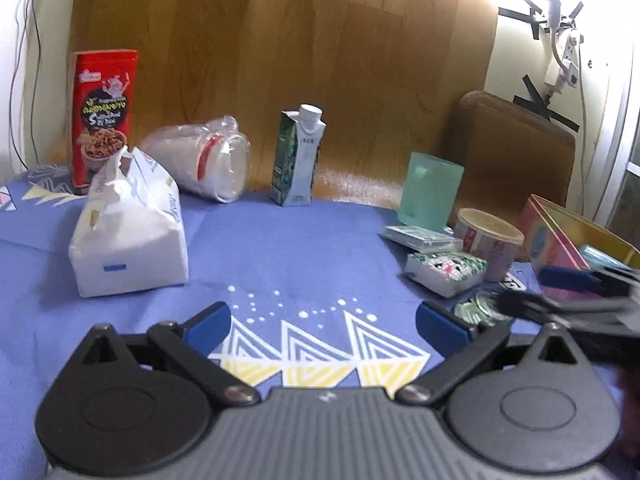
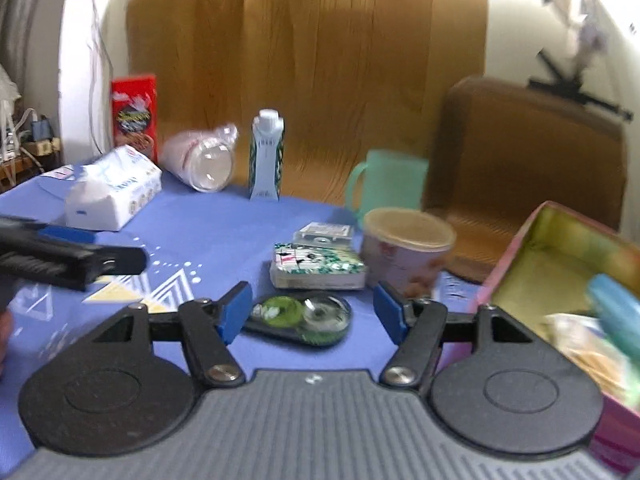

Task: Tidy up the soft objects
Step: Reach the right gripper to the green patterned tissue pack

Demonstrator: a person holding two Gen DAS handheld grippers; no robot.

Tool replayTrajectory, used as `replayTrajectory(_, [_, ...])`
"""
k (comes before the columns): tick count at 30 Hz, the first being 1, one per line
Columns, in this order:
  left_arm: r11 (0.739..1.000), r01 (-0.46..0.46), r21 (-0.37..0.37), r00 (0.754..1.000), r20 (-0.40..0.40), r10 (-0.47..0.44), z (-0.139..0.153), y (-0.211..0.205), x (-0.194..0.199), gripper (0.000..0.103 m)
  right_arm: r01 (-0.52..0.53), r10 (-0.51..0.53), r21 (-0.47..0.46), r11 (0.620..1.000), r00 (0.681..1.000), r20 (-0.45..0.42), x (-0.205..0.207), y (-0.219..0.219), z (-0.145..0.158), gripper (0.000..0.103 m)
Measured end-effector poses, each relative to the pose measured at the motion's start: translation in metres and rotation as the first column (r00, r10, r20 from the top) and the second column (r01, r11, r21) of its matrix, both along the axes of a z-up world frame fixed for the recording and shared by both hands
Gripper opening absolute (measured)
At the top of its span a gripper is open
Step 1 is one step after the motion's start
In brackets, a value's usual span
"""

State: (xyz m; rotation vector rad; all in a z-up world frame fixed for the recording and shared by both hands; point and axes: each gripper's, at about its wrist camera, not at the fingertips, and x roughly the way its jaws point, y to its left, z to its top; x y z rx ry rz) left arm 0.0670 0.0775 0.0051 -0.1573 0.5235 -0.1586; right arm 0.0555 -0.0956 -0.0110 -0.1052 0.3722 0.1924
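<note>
The white tissue pack point(image 1: 128, 224) lies on the blue worktop point(image 1: 280, 248) at about ten o'clock from the left gripper point(image 1: 324, 326), well apart from its blue fingers point(image 1: 210, 326). These fingers stand wide open with nothing between them. The small patterned tissue packet point(image 2: 318, 266) lies near the right gripper point(image 2: 312, 314), at twelve o'clock, just behind a flat green case point(image 2: 300, 318). The right gripper is also open and empty. The pink box point(image 2: 516, 264) stands at three o'clock from it. Both grippers point forward and a little down over the cloth.
</note>
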Motion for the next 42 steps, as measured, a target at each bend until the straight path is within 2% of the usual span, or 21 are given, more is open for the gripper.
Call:
replayTrajectory(3, [1.000, 0.014, -0.002, 1.000, 0.028, -0.014, 0.001, 0.000, -0.005, 0.102, -0.003, 0.003, 0.001, 1.000, 0.999, -0.040, 0.032, 0.010, 0.001, 0.079])
replayTrajectory(6, [1.000, 0.027, -0.006, 0.999, 0.045, -0.026, 0.001, -0.003, -0.008, 0.102, 0.054, -0.054, -0.003, 0.999, 0.995, -0.087, 0.058, 0.010, -0.003, 0.083])
replayTrajectory(9, [0.999, 0.039, -0.021, 0.998, 0.047, -0.038, 0.001, -0.002, -0.008, 0.102, 0.070, -0.056, 0.079, 0.994, 0.985, -0.165, 0.077, 0.000, -0.007, 0.088])
replayTrajectory(12, [0.998, 0.038, -0.053, 0.999, 0.041, -0.036, 0.001, 0.003, -0.007, 0.102, 0.062, -0.043, 0.098, 0.993, 0.982, -0.184, 0.083, 0.001, -0.010, 0.088])
replayTrajectory(15, [0.996, 0.024, -0.086, 0.999, 0.035, -0.021, 0.000, 0.009, -0.005, 0.102, 0.038, -0.029, 0.055, 0.998, 0.985, -0.168, 0.086, 0.013, -0.012, 0.086])
replayTrajectory(16, [0.995, 0.015, -0.096, 0.999, 0.034, -0.012, 0.000, 0.011, -0.005, 0.102, 0.025, -0.018, 0.044, 0.999, 0.986, -0.167, 0.088, 0.016, -0.012, 0.080])
replayTrajectory(23, [0.985, -0.087, -0.146, 0.995, 0.042, 0.094, 0.000, 0.028, -0.005, 0.102, -0.070, 0.068, -0.010, 0.997, 0.986, -0.154, 0.083, 0.036, -0.009, 0.075])
replayTrajectory(28, [0.965, -0.171, -0.199, 0.984, 0.015, 0.178, -0.002, 0.046, -0.002, 0.102, -0.269, 0.255, -0.079, 0.960, 0.955, -0.148, 0.046, 0.063, -0.010, 0.075])
replayTrajectory(33, [0.965, -0.163, -0.206, 0.986, 0.002, 0.167, -0.003, 0.048, 0.000, 0.102, -0.434, 0.419, -0.207, 0.877, 0.901, -0.113, -0.014, 0.078, -0.012, 0.075])
replayTrajectory(37, [0.974, -0.131, -0.186, 0.991, 0.003, 0.134, -0.003, 0.041, 0.001, 0.102, -0.516, 0.500, -0.217, 0.828, 0.856, -0.131, -0.054, 0.072, -0.015, 0.076])
replayTrajectory(40, [0.979, -0.100, -0.175, 0.995, 0.000, 0.102, -0.004, 0.036, 0.000, 0.102, -0.508, 0.493, -0.203, 0.837, 0.861, -0.123, -0.075, 0.060, -0.018, 0.082])
replayTrajectory(42, [0.984, -0.077, -0.163, 0.997, -0.001, 0.078, -0.004, 0.032, -0.002, 0.102, -0.464, 0.448, -0.188, 0.866, 0.886, -0.122, -0.084, 0.050, -0.022, 0.085])
